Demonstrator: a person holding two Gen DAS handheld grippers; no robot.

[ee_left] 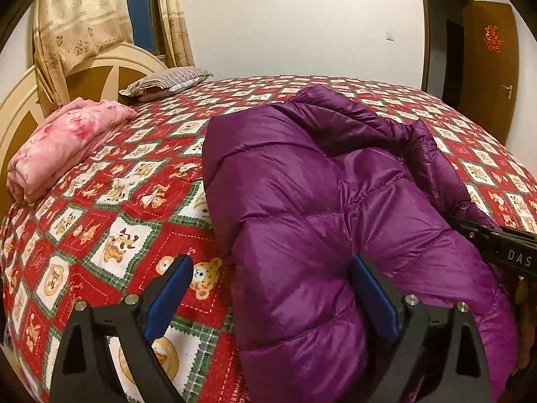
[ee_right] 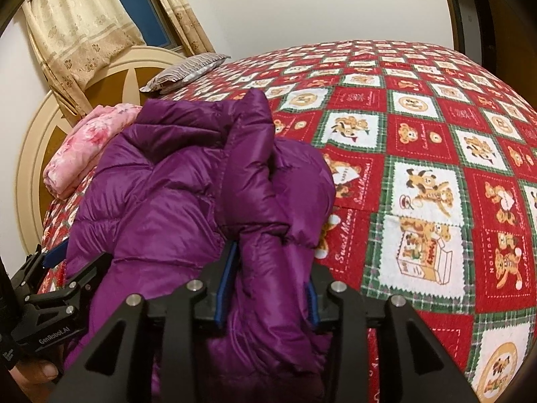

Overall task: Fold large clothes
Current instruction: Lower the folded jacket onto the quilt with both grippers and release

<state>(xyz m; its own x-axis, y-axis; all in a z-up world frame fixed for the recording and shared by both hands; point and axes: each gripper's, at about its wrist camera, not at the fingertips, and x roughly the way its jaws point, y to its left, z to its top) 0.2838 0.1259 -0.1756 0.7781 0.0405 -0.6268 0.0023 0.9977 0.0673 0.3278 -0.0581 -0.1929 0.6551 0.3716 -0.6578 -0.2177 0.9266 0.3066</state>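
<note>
A purple down jacket [ee_left: 319, 208] lies bunched on the bed's red bear-patterned quilt [ee_left: 127, 208]. My left gripper [ee_left: 272, 268] is open at the jacket's near left edge; its right finger presses against the fabric, its left finger hangs over the quilt. In the right wrist view the jacket [ee_right: 174, 194] fills the left half. My right gripper [ee_right: 272, 268] is shut on a thick fold of the jacket near its right side. The left gripper [ee_right: 57, 268] shows at the lower left of that view, and the right gripper's body [ee_left: 503, 248] shows at the right edge of the left wrist view.
A folded pink blanket [ee_left: 63, 147] and a striped pillow [ee_left: 164, 84] lie near the cream headboard [ee_left: 100, 67]. Curtains [ee_left: 77, 20] hang behind it. A brown door [ee_left: 490, 67] stands open at the right. The quilt [ee_right: 436, 168] stretches right of the jacket.
</note>
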